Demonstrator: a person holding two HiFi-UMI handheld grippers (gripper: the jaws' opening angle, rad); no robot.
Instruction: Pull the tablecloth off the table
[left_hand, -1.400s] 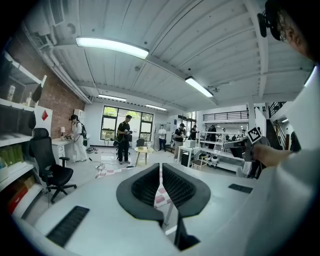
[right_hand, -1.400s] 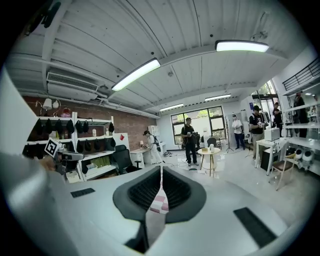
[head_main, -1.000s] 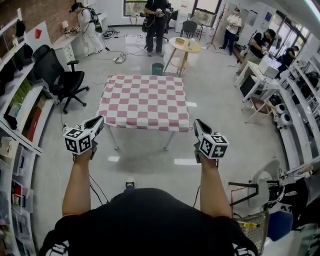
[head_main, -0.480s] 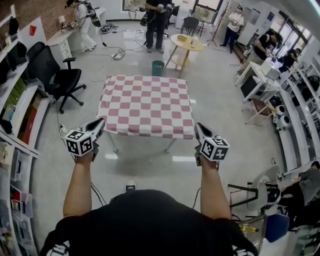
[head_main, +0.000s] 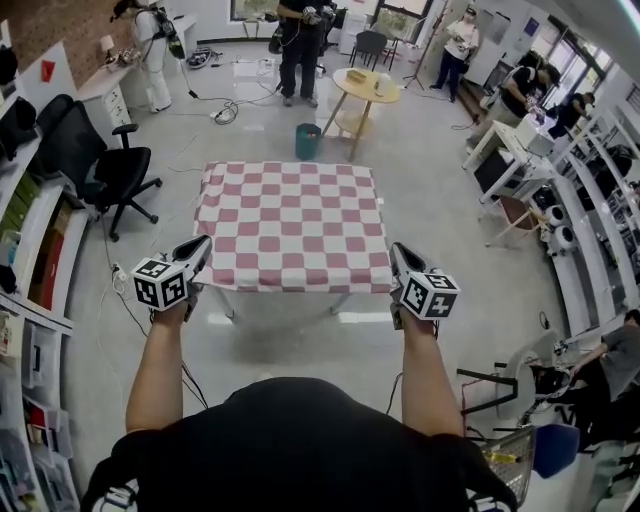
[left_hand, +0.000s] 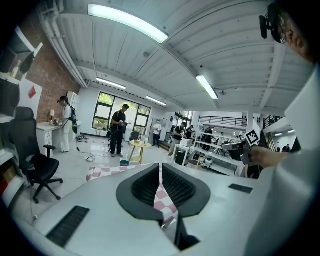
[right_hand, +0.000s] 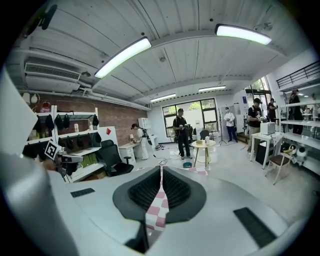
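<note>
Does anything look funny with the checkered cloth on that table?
Yes. The tablecloth doesn't hang down at its near edge: the left gripper and the right gripper each pinch a near corner, stretching that edge between them. Nothing looks spilled or torn.

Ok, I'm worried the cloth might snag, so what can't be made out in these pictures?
- Head view: the table top is wholly covered by the tablecloth.
- Head view: the far table legs are hidden under the cloth.
- Head view: where the left gripper and right gripper pinch it is too small to see.
- Both gripper views: each gripper's own body blocks most of the cloth.
</note>
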